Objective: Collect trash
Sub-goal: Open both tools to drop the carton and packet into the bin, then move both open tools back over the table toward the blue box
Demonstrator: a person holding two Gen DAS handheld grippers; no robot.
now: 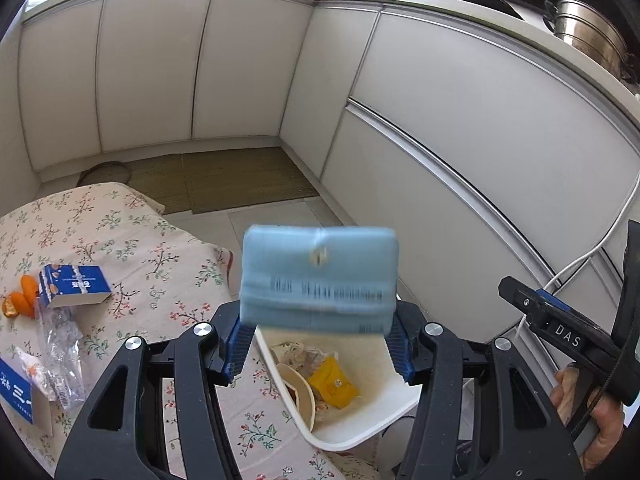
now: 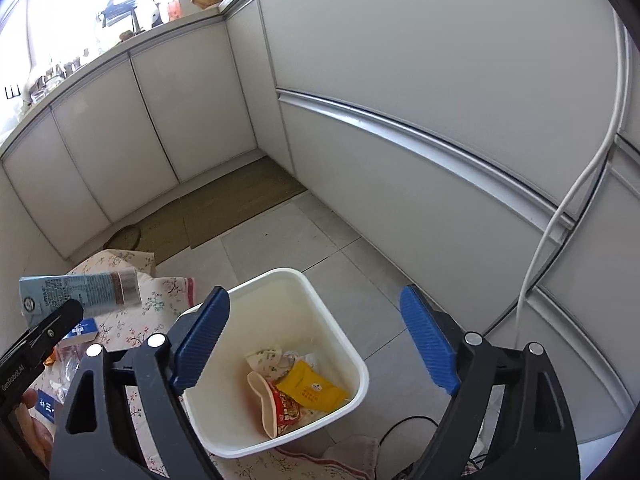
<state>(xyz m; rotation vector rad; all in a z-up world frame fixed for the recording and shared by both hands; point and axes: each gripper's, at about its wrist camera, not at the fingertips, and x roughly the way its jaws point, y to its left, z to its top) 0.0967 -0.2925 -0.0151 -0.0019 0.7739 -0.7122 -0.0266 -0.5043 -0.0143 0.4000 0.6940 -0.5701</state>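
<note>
One blue carton (image 1: 319, 278), long axis crosswise, gripped by left tool (image 1: 319, 344).

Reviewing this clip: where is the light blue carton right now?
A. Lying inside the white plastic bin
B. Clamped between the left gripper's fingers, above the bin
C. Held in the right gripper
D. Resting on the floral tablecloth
B: the light blue carton sits between the left gripper's blue fingers, over the white plastic bin with its yellow wrapper, while the right gripper is open and empty.
</note>
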